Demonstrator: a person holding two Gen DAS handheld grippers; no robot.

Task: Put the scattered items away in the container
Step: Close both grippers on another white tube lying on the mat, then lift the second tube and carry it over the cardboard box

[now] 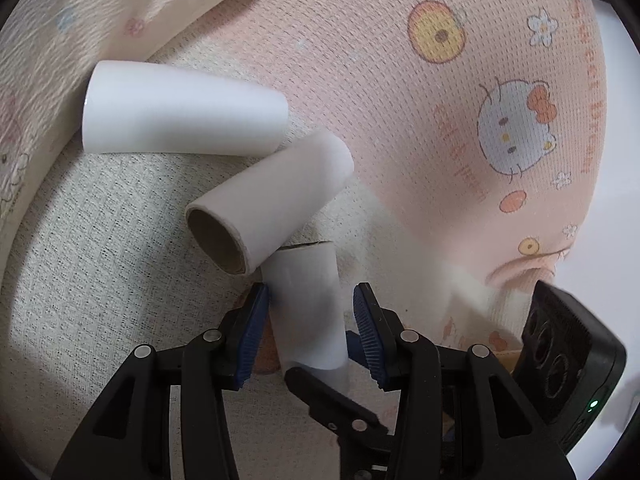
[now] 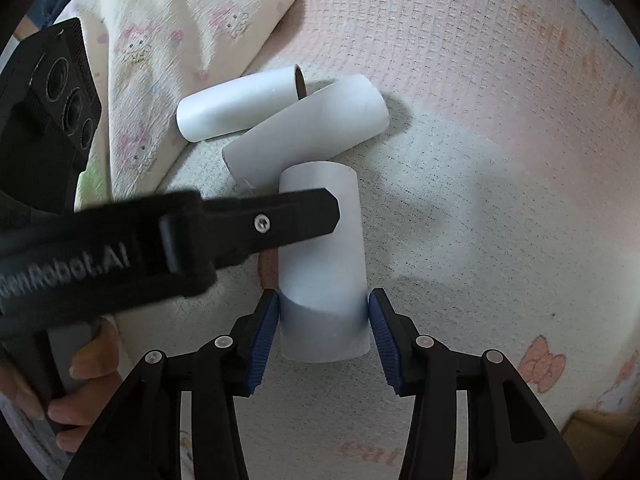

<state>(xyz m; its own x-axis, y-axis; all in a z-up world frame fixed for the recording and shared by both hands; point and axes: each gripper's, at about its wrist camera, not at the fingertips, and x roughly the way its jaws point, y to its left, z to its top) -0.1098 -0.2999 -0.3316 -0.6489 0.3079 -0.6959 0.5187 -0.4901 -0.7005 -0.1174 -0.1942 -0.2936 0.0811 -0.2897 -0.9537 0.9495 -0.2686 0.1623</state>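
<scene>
Operator: Blue pads of my right gripper [image 2: 323,308] press both sides of the nearest roll [image 2: 322,240], a white tube lying flat on the cream blanket [image 2: 460,240].

Editor: And the left gripper?

Operator: My left gripper [image 1: 308,300] straddles the same roll's other end, its jaws wider than the tube. One pad touches and the other stands clear. My left hand [image 2: 80,380] wraps its handle.

Editor: Where are the other rolls?

Operator: The middle roll [image 2: 312,124] lies slantwise, one end touching the nearest roll. The far roll [image 2: 236,104] lies just beside it, near the blanket's edge where a folded printed cloth [image 2: 168,40] lies. Pink cartoon-print fabric [image 1: 460,100] borders the opposite edge. Whether that is the container, I cannot tell.
</scene>
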